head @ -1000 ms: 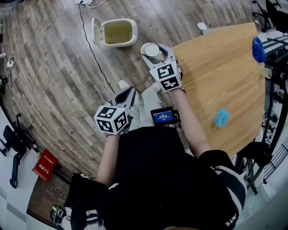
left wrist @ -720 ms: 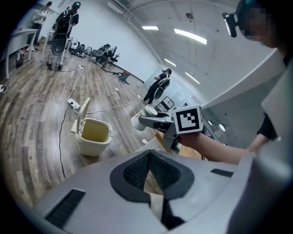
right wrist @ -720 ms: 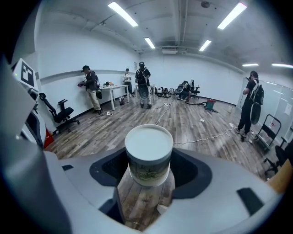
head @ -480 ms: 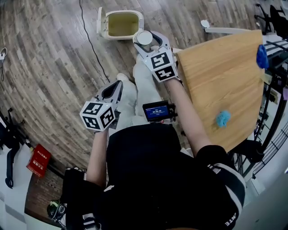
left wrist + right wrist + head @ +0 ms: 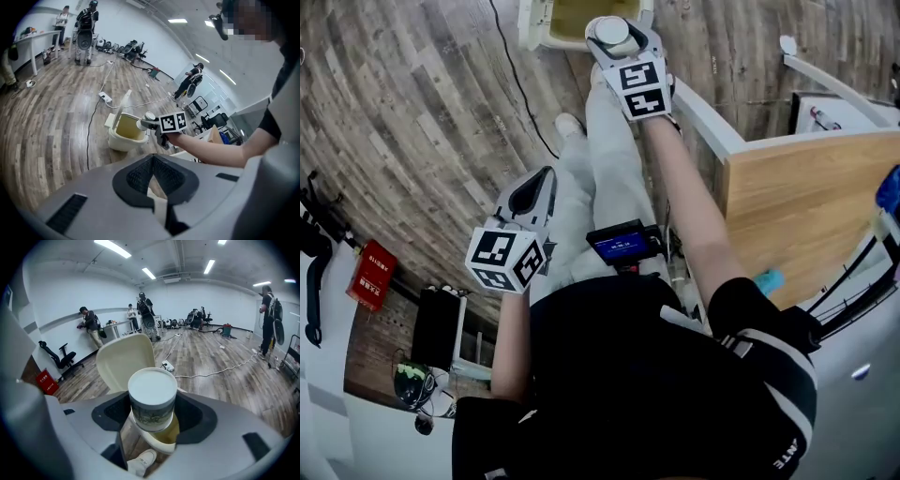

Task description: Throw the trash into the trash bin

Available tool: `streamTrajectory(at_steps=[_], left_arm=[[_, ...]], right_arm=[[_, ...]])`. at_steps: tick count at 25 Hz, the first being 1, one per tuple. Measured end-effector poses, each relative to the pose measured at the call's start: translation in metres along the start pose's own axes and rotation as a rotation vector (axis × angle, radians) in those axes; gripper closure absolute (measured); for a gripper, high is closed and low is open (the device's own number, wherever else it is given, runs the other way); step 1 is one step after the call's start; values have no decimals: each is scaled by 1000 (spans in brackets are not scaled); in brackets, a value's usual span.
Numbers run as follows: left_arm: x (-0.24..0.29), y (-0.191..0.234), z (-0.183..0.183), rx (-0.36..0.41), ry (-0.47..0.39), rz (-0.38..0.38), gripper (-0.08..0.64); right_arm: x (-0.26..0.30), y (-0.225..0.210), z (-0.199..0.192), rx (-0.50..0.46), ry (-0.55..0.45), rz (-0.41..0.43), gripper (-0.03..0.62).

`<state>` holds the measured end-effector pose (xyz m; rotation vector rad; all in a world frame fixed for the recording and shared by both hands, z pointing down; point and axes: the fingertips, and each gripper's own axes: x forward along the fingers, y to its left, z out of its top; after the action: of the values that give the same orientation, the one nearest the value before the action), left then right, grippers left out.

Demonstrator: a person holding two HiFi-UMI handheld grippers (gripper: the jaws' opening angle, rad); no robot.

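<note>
The cream trash bin stands on the wood floor at the top of the head view, its lid flipped up. My right gripper is shut on a paper cup with a white lid, and holds it upright over the bin's near rim. From the left gripper view, that cup hangs just above the bin. My left gripper hangs beside the person's leg, its tips together with nothing in them. A blue crumpled scrap lies on the wooden table.
A black cable runs over the floor left of the bin, with a power strip on it. The person's shoe is close before the bin. A red box sits at the left. People and chairs stand far off.
My right gripper has carried the cup forward and down, from beside the table corner to over the bin's rim. The left gripper has sunk a little. The view has swung down toward the legs.
</note>
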<state>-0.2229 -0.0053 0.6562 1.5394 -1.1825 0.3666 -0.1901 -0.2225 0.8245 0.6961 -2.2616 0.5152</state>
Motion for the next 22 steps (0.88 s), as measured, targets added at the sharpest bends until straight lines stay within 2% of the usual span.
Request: streamTrajectory(at_steps=[3,9,15,22], left_arm=[[23,2,-4,-70,17,-7,554],[37,10,0,-125,4,-30,554],[39,24,7,-223,-19,-31,554],[40,24,14,-230,-40,-31,554]], right_arm=[[47,-14,-31,3,23,11,308],[105,-29,-77,43,108,-3,308],[113,-30,-94,54,161,20,291],[107,-31,-92,58,138,13,290]])
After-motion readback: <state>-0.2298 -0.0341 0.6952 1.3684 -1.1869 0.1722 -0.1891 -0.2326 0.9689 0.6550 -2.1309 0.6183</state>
